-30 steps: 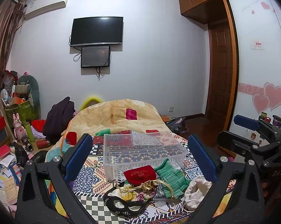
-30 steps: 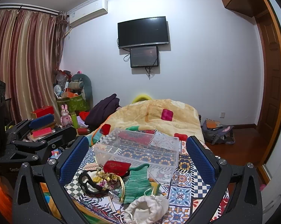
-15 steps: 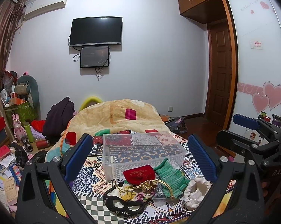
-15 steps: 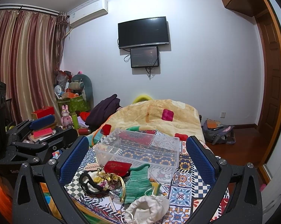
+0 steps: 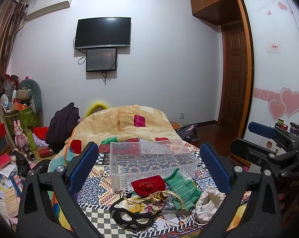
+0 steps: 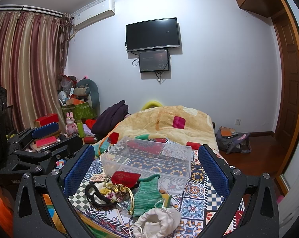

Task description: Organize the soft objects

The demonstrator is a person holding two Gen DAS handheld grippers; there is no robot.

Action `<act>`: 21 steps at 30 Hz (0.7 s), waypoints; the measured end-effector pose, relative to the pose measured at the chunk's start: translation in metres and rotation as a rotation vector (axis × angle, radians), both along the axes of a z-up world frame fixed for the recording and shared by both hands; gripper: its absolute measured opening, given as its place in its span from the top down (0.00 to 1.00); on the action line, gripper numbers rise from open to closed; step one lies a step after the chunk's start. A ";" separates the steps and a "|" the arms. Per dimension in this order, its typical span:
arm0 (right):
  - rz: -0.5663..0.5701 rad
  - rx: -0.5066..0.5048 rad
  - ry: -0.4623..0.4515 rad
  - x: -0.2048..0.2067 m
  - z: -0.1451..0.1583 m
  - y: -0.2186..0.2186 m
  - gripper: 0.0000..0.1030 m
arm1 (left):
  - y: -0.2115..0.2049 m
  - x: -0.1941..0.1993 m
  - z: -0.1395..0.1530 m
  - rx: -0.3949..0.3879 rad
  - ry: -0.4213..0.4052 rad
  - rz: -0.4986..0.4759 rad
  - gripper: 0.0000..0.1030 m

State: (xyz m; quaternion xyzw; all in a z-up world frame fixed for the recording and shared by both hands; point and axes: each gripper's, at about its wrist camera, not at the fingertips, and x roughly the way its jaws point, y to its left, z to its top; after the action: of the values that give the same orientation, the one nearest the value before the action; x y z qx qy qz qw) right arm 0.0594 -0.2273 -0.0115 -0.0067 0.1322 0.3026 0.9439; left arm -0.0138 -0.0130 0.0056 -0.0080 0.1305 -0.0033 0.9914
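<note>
both grippers are hanging above the near edge of a patterned cloth (image 5: 93,186), jaws spread wide and gripping nothing. the left gripper (image 5: 149,168) and the right gripper (image 6: 142,170) are each framing the same small heap of soft things lying in front of an empty clear plastic box (image 5: 153,158).

the heap is sitting just on the near side of the box, touching its front wall: a red pouch (image 5: 148,184) closest to the box, a green knitted piece (image 6: 148,193) beside it with its long axis running from the box toward the cameras, a black eye mask (image 5: 129,217) on the left, and a white drawstring bag (image 6: 156,223) nearest the front edge, toward the right.

judging from both views, the white bag is lying lower and closer in the right gripper's frame, so the right hand is looking the nearer one for it; the mask is falling more to the left hand's side. everything is lying ahead of and below the jaws, so the coming move is probably a forward, downward reach, then a short carry forward into the box.
</note>
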 end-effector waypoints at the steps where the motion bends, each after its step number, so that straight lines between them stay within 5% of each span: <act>1: 0.000 0.000 0.000 0.000 0.000 0.000 0.00 | 0.000 0.000 0.000 0.000 0.000 0.000 0.00; 11: 0.011 -0.012 0.060 0.008 -0.003 -0.001 0.00 | 0.006 0.010 -0.015 -0.003 0.083 -0.015 0.00; 21: 0.011 -0.051 0.332 0.040 -0.057 -0.015 0.00 | 0.028 0.033 -0.073 -0.030 0.310 -0.011 0.00</act>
State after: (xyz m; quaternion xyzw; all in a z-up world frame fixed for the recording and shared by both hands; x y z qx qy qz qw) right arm 0.0993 -0.2424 -0.0688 0.0187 0.2938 0.3011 0.9070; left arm 0.0193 0.0146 -0.0671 -0.0227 0.2818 -0.0095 0.9592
